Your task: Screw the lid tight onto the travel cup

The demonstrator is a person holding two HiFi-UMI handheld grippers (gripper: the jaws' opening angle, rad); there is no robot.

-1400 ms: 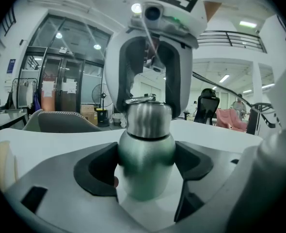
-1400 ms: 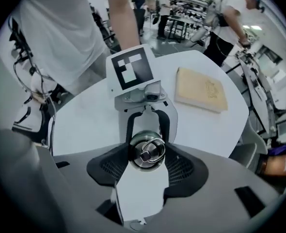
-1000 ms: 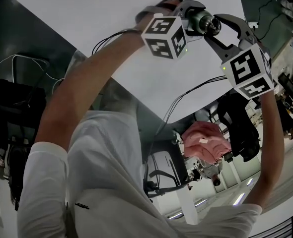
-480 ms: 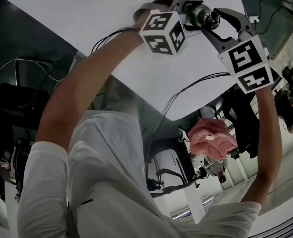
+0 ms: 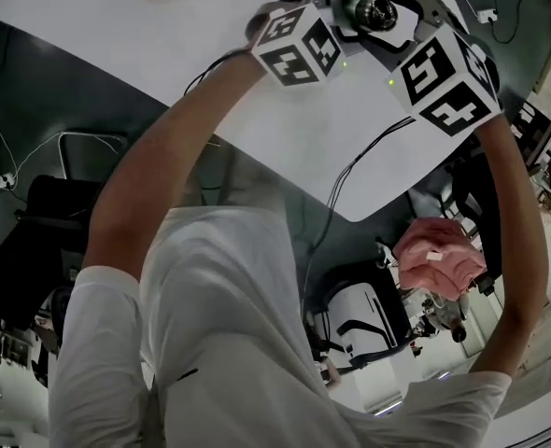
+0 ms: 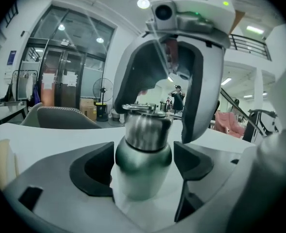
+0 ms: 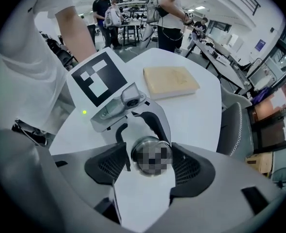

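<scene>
- Fingers (image 6: pixel 92 171) of the left gripper (image 6: pixel 144 169) are closed on the rounded, green-tinted steel travel cup (image 6: pixel 143 152). Their dark pads lie against its body on both sides, and the cup stands upright at the centre of the left gripper view.
- Seated on the cup's neck is the round brushed-steel lid (image 6: pixel 142 109), seen at the top right of centre in the head view, over the white table (image 5: pixel 163 45).
- Pointing down over the lid, the right gripper (image 7: pixel 150 165) has just been opening its jaws. Its pads (image 7: pixel 106 165) stand fairly wide and flank the lid without pinching it.
- Judged step: tightening, paused between twists for a new hold.
- Next: close squarely on the lid's rim and twist while the left gripper keeps the cup steady.
</scene>
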